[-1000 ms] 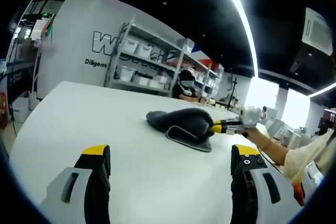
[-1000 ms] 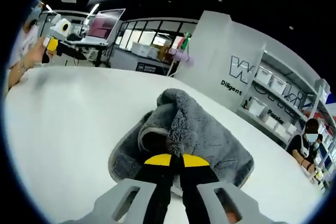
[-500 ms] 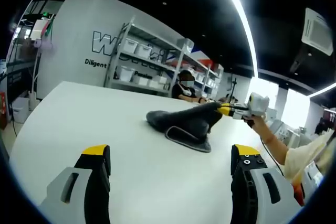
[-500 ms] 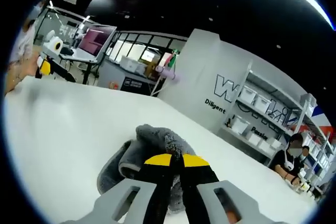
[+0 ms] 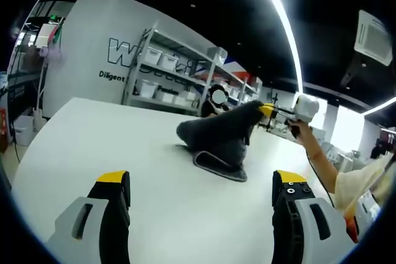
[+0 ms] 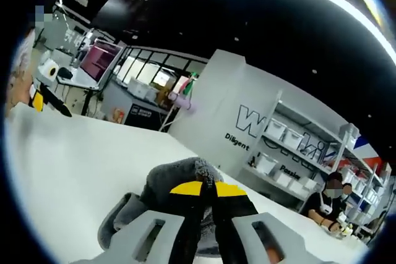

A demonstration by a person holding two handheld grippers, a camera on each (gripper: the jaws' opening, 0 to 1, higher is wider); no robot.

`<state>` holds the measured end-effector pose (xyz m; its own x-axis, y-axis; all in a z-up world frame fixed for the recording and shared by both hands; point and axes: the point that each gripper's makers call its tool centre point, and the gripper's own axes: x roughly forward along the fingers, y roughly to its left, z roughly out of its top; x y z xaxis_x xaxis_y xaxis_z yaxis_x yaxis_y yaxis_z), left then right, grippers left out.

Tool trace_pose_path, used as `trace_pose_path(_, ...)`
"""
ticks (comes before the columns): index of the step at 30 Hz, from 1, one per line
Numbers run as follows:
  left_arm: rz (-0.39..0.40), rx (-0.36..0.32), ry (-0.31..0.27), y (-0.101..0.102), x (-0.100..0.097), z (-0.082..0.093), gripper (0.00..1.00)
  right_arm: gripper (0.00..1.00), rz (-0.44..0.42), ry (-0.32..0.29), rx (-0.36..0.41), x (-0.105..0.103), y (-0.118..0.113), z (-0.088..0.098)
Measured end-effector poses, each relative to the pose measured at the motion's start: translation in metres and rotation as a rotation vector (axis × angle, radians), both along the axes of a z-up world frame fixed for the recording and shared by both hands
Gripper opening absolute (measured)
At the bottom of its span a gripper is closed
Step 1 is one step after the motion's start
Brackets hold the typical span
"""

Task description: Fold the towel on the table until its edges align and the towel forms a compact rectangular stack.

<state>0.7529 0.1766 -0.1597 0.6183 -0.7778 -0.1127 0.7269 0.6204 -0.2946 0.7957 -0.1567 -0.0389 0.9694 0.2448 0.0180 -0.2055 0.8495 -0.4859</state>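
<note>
Grey towel (image 5: 219, 139) now peaks higher off the white worktop (image 5: 93, 146) at 12 o'clock, right gripper (image 6: 208, 188) pinching its corner; left gripper (image 5: 201, 183) waits, jaws wide — unfolding begins.

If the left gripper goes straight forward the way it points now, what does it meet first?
Probably the grey towel, which the right gripper is lifting. Between the open left gripper and the towel lies only bare white table. Depth is unclear, so it may pass just under the raised part.

L gripper (image 5: 201, 199) — fingers wide apart, low | R gripper (image 6: 208, 188) — fingers pinched together, raised, arm outstretched
</note>
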Motion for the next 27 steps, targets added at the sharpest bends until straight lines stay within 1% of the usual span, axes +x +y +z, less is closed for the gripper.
trace_pose_path(5, 0.004, -0.005, -0.002, 0.001, -0.001, 0.001, 0.93, 0.01, 0.02, -0.045, 0.022, 0.001, 0.01, 0.023)
trace_pose_path(8, 0.002, -0.005, -0.001, -0.001, -0.002, 0.0, 0.93, 0.01, 0.048, -0.071, 0.004, 0.001, 0.023, 0.033)
trace_pose_path(10, -0.002, -0.006, -0.002, -0.001, -0.003, 0.0, 0.93, 0.01, 0.067, -0.088, 0.01, 0.001, 0.034, 0.042)
trace_pose_path(12, -0.003, -0.008, -0.002, -0.002, -0.003, 0.001, 0.93, 0.01, 0.076, -0.095, 0.014, 0.001, 0.04, 0.046)
trace_pose_path(14, -0.004, -0.011, -0.007, -0.001, -0.004, 0.002, 0.93, 0.01, 0.108, -0.1, 0.041, 0.001, 0.054, 0.053)
trace_pose_path(17, 0.0, -0.016, -0.017, 0.001, -0.005, 0.006, 0.93, 0.01, 0.135, -0.109, 0.068, 0.0, 0.066, 0.059)
trace_pose_path(20, 0.004, -0.023, -0.023, 0.002, -0.005, 0.009, 0.93, 0.01, 0.169, -0.113, 0.084, 0.0, 0.081, 0.062)
trace_pose_path(23, 0.005, -0.023, -0.028, 0.002, -0.005, 0.01, 0.93, 0.01, 0.201, -0.109, 0.101, -0.001, 0.095, 0.062)
trace_pose_path(27, -0.002, -0.022, -0.027, 0.0, -0.007, 0.009, 0.93, 0.01, 0.27, -0.081, 0.14, -0.005, 0.119, 0.051)
